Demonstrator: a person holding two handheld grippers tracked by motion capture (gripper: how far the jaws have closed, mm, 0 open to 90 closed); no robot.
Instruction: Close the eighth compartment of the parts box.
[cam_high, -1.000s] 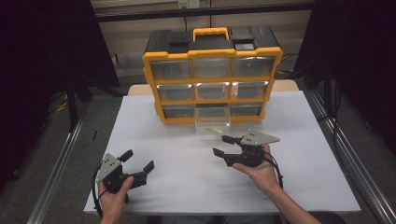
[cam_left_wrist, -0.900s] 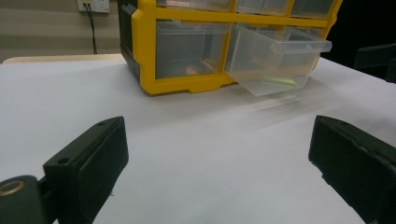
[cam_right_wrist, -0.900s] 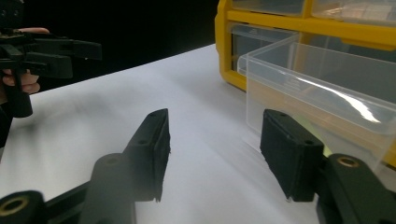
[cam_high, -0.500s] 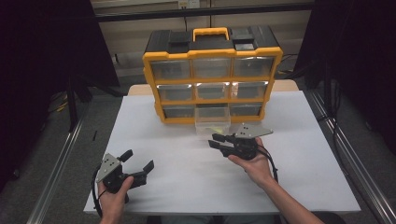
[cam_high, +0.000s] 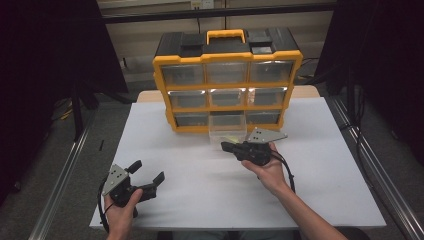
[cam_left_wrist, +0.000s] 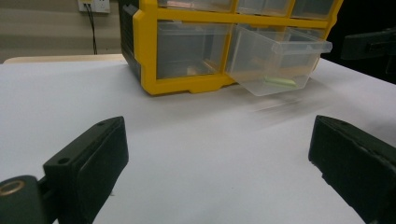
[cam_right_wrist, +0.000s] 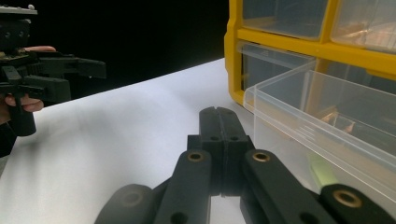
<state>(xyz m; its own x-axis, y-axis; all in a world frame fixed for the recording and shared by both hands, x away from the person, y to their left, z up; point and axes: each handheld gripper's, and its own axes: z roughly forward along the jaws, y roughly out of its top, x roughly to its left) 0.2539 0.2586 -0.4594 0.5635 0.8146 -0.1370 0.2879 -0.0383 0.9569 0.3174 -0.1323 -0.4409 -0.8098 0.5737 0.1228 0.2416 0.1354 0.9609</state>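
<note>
1. My right hand-held gripper (cam_high: 229, 146) sits just right of the frame's centre in the high view, its jaws clenched together on nothing; they have just been closing.
2. In the right gripper view its two black jaws (cam_right_wrist: 219, 122) meet flat, right beside the pulled-out clear drawer (cam_right_wrist: 322, 130).
3. That drawer (cam_high: 227, 129) sticks out of the bottom row, middle slot, of the yellow organizer (cam_high: 227, 85) at upper centre, and its front hangs over the white desk (cam_high: 200, 170).
4. A small green piece (cam_left_wrist: 279, 81) lies on the drawer floor.
5. My left hand-held gripper (cam_high: 145, 175) rests in the lower left of the high view, released, jaws spread wide with bare desk between them, well apart from the drawer.
</note>
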